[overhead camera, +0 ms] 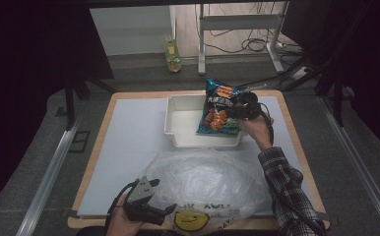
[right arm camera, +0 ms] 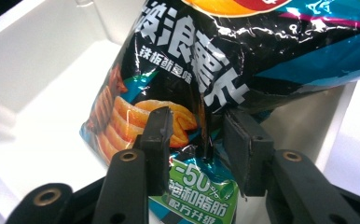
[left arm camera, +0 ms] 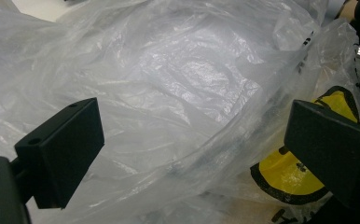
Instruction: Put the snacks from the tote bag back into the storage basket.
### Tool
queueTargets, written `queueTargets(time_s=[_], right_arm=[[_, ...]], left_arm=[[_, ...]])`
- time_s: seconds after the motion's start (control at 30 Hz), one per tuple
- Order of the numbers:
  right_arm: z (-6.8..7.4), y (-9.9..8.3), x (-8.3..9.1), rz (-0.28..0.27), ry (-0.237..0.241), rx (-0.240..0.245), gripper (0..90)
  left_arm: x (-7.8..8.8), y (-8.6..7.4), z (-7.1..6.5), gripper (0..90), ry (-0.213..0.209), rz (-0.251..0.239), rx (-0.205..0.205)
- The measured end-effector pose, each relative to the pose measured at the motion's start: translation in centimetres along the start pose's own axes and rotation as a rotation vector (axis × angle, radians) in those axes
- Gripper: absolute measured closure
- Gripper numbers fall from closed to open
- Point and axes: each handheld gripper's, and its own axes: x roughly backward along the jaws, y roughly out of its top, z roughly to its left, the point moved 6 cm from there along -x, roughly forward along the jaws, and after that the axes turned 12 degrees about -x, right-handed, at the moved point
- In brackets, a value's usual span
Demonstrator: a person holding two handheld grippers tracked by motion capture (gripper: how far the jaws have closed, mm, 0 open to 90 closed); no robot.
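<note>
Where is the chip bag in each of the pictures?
High view: the chip bag leans in the right part of the white tray, upper middle, by the right gripper.
Left gripper view: there the open jaws face the clear plastic bag instead.
Right gripper view: it spans the middle and top, between the jaws.
Shared landmark: the white tray.

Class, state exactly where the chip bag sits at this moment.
In the high view the chip bag stands tilted in the right part of the white tray, far side of the table, with the right tool at its right edge.
</note>
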Motion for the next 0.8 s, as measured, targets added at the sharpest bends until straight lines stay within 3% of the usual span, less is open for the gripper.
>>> queueTargets(time_s=[0.27, 0.8], right_arm=[[0.25, -0.14, 0.01, 0.008, 0.014, -0.007, 55.1], [0.24, -0.24, 0.98, 0.0, -0.009, 0.015, 41.3]], left_arm=[[0.28, 0.19, 0.14, 4.2, 0.019, -0.027, -0.002], [0.86, 0.66, 0.21, 4.5, 0.044, -0.089, -0.02]])
